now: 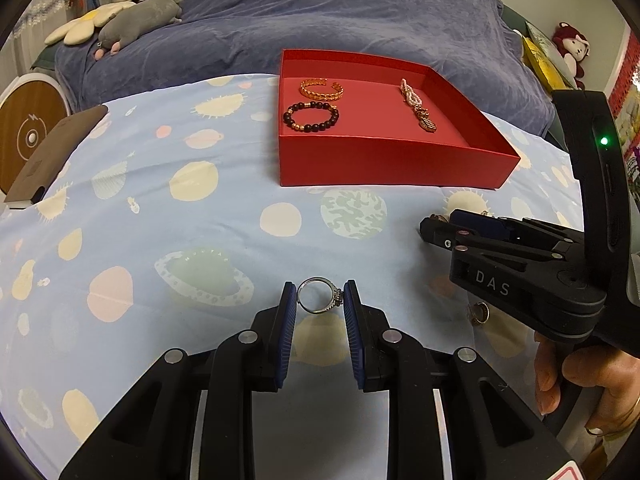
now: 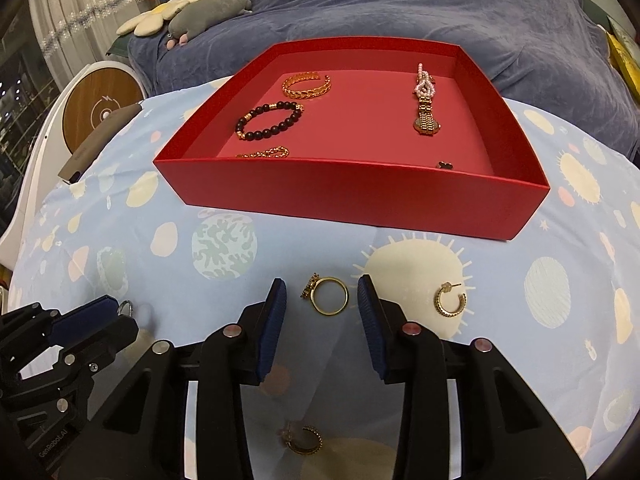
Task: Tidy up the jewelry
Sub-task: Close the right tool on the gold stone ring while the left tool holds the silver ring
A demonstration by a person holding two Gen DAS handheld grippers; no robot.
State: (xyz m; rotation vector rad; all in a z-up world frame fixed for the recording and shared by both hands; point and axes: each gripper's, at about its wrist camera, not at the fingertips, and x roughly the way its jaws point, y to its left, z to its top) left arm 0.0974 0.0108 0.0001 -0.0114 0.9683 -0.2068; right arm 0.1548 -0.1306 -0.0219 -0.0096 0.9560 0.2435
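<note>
A red tray (image 1: 384, 164) (image 2: 344, 196) sits on a planet-print cloth. Inside lie a gold cuff (image 1: 322, 89) (image 2: 306, 85), a dark bead bracelet (image 1: 311, 117) (image 2: 269, 121), a pearl and gold watch (image 1: 418, 106) (image 2: 426, 101), a gold chain (image 2: 264, 154) and a small dark piece (image 2: 445, 165). My left gripper (image 1: 320, 298) (image 2: 116, 316) is shut on a silver ring (image 1: 320, 295) that stands upright between the pads. My right gripper (image 2: 322, 298) (image 1: 440, 226) is open around a gold ring (image 2: 328, 295) lying flat on the cloth.
A gold hoop earring (image 2: 450, 300) lies right of the gold ring and another hoop (image 2: 304, 438) (image 1: 479, 313) lies under the right gripper. A brown case (image 1: 52, 152) and a round wooden disc (image 1: 24, 128) are at the left. Blue bedding with plush toys (image 1: 136, 24) lies behind.
</note>
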